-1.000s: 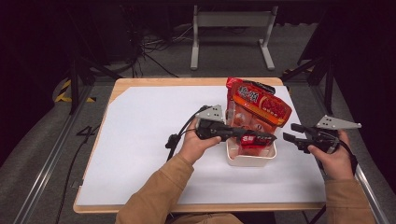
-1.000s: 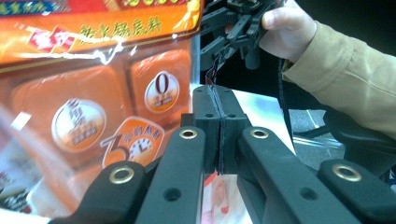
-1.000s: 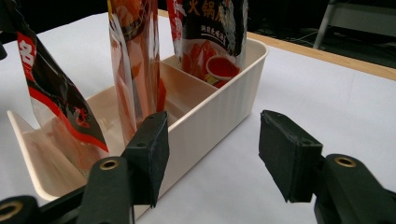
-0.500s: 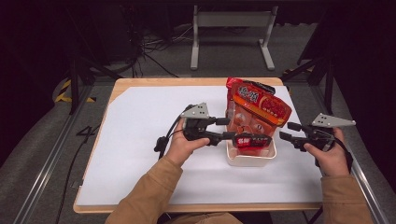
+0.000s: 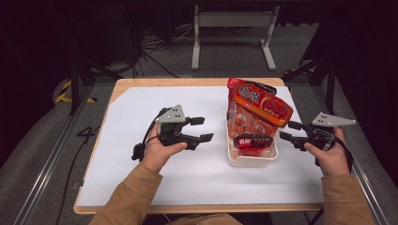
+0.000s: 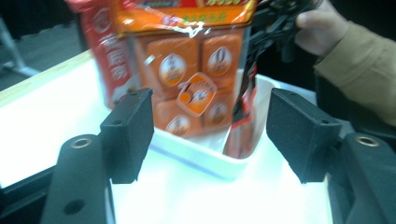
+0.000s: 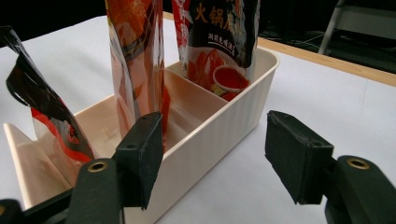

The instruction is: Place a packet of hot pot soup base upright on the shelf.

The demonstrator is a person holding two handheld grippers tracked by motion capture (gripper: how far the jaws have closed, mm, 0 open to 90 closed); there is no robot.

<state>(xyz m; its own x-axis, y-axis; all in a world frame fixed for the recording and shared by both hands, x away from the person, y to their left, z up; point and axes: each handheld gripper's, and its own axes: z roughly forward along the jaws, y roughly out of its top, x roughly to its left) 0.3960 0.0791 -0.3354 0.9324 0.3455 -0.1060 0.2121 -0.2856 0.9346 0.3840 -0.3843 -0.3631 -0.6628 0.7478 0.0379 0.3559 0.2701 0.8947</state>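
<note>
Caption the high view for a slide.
Both open grippers, left and right, flank a white bin of upright snack packets on the table.

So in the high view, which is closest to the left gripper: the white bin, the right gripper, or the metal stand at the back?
1. white bin, just right of the left gripper
2. right gripper, beyond the bin
3. metal stand, far back on the floor

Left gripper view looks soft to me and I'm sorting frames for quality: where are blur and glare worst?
Left gripper view: the orange snack packets are smeared and the white table sheet is blown out. Right gripper view: the cream plastic divided bin is sharp and evenly lit. High view: the sheet is bright, the surroundings dark.
</note>
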